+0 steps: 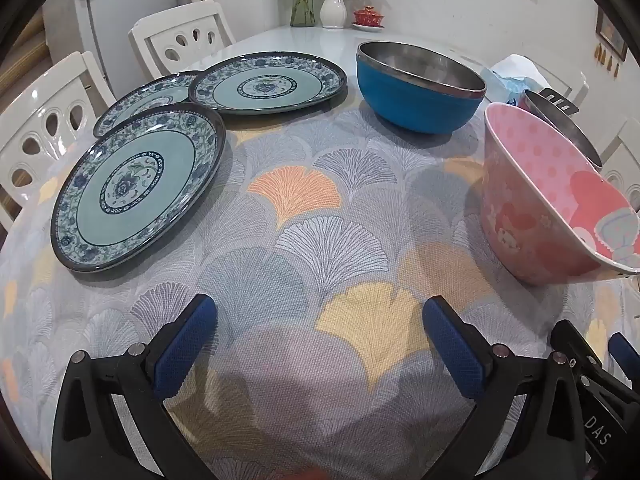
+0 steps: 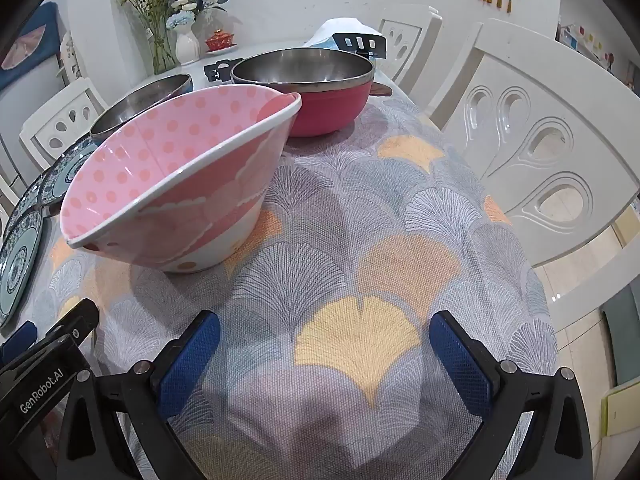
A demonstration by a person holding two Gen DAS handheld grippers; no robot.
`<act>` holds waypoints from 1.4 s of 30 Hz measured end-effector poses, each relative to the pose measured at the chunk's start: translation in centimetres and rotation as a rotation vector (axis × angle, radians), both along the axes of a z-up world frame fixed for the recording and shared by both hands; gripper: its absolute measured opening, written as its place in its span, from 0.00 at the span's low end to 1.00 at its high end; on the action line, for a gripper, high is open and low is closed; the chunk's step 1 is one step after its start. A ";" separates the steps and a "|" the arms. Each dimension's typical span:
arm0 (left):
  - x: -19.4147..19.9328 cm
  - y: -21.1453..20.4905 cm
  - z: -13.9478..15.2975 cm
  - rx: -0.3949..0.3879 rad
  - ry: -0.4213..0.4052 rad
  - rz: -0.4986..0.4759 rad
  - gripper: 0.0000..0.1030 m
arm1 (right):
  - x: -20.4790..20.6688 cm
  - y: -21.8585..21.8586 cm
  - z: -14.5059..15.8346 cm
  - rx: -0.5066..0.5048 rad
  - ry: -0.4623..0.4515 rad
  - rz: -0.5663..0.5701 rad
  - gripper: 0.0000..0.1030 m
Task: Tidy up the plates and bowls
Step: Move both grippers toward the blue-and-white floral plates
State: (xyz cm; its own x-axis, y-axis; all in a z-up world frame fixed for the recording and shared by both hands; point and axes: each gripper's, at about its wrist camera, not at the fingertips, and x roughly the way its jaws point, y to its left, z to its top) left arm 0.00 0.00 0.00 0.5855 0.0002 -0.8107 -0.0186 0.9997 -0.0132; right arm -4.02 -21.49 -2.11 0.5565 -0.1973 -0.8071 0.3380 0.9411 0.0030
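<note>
Left gripper (image 1: 320, 344): spread wide, empty, low over the tablecloth (image 1: 320, 184).
Right gripper (image 2: 325, 356): likewise spread, grasping nothing.
Plates (image 1: 136, 188): three patterned ones at left, overlapping; probably stiff, slick and chippable, best pinched at the rim.
Pink bowl (image 2: 180, 184): nearest, at right, looks light; take its thin lip.
Steel-lined bowls: blue bowl (image 1: 416, 92), red bowl (image 2: 320, 92) behind; likely heavier.

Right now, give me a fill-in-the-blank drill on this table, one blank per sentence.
1. The number of patterned plates on the tablecloth is ___.
2. The steel-lined bowl nearest the plates is ___ outside.
3. The polka-dot bowl is coloured ___.
4. Both the left hand-held gripper and the right hand-held gripper are ___.

Missing words: three; blue; pink; open
</note>
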 end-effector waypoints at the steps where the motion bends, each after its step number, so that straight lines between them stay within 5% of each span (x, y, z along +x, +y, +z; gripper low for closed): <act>1: 0.0 0.0 0.0 -0.003 -0.004 0.000 1.00 | 0.0 0.0 0.0 0.000 -0.001 0.000 1.00; 5: -0.3 0.2 0.1 0.000 0.018 -0.020 1.00 | -0.1 0.1 0.0 0.006 0.011 0.013 1.00; 11: -2.9 0.9 0.6 0.029 0.112 -0.186 1.00 | -3.4 1.1 0.4 0.043 0.086 0.077 1.00; 20: -5.5 9.1 5.1 0.018 0.106 -0.144 1.00 | -5.8 4.3 1.2 0.108 0.276 0.097 1.00; 24: -5.7 14.9 9.2 0.026 0.044 -0.109 1.00 | -6.7 8.9 4.2 0.100 0.237 0.112 1.00; 30: -3.6 21.1 14.1 0.096 -0.069 -0.037 1.00 | -4.5 16.8 12.2 0.004 0.054 0.224 1.00; 35: -2.4 25.0 17.2 0.034 -0.131 0.011 1.00 | -1.7 21.2 18.1 0.054 -0.087 0.262 1.00; 39: -0.9 27.2 16.4 0.010 -0.119 -0.013 1.00 | 0.0 23.8 18.6 0.068 -0.109 0.242 1.00; 42: 0.5 28.6 14.5 -0.051 -0.071 -0.034 0.99 | 1.9 25.4 17.2 0.034 -0.040 0.222 1.00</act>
State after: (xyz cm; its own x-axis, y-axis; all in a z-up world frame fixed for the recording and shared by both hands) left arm 0.53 28.64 14.48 0.6403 -0.0610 -0.7657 0.0178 0.9978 -0.0646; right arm -2.14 3.88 15.07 0.6147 -0.0393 -0.7878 0.1216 0.9915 0.0454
